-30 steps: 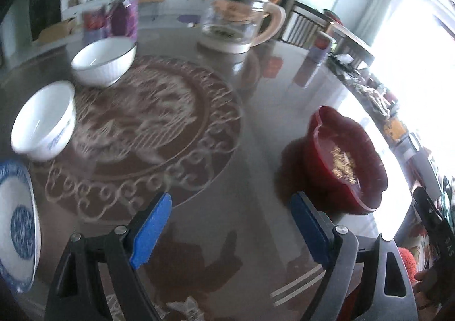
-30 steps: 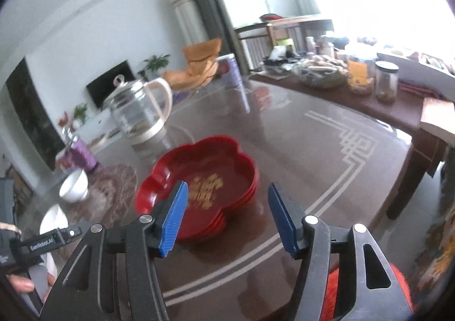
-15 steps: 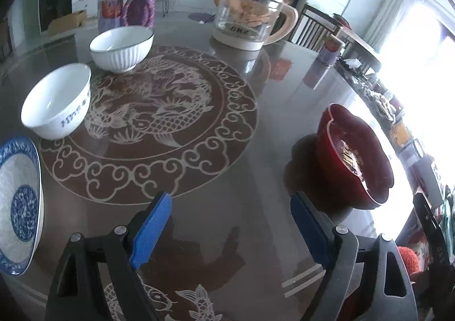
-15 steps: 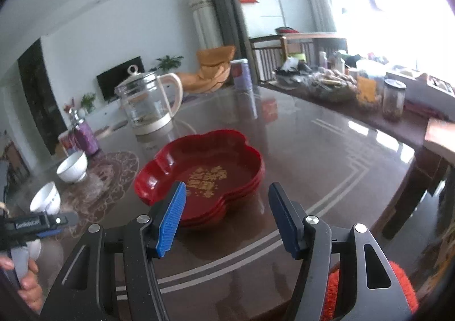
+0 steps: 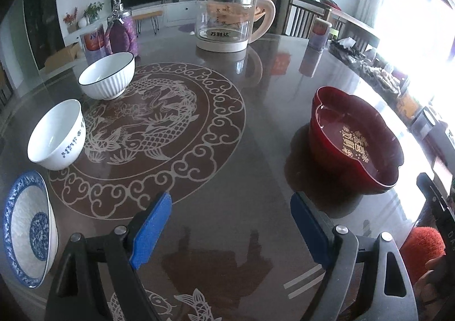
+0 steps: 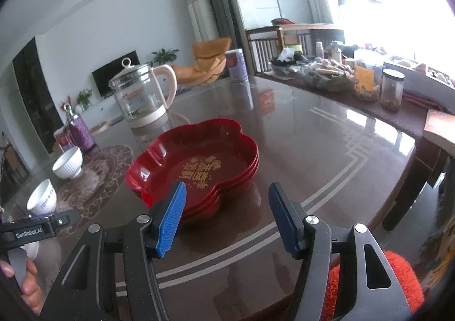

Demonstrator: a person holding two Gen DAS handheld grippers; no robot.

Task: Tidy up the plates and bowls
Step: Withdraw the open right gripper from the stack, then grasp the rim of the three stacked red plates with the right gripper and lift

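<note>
A stack of red flower-shaped plates (image 6: 196, 164) sits on the dark glossy table; it also shows at the right of the left wrist view (image 5: 355, 141). A ribbed white bowl (image 5: 106, 76), a plain white bowl with blue writing (image 5: 57, 134) and a blue-and-white plate (image 5: 27, 228) stand at the left. My left gripper (image 5: 230, 230) is open and empty above the table's front part. My right gripper (image 6: 227, 215) is open and empty, just in front of the red plates. The two white bowls also show in the right wrist view (image 6: 68, 163) (image 6: 42, 201).
A glass kettle (image 5: 230, 25) stands at the far side of the table, with a purple bottle (image 5: 121, 33) and a can (image 5: 92, 45) at the far left and another can (image 5: 320, 33) at the far right. Jars and clutter (image 6: 366, 79) line the right edge.
Both views have steadied and lifted slightly. My right gripper has come closer to the red plates. Both grippers stay open.
</note>
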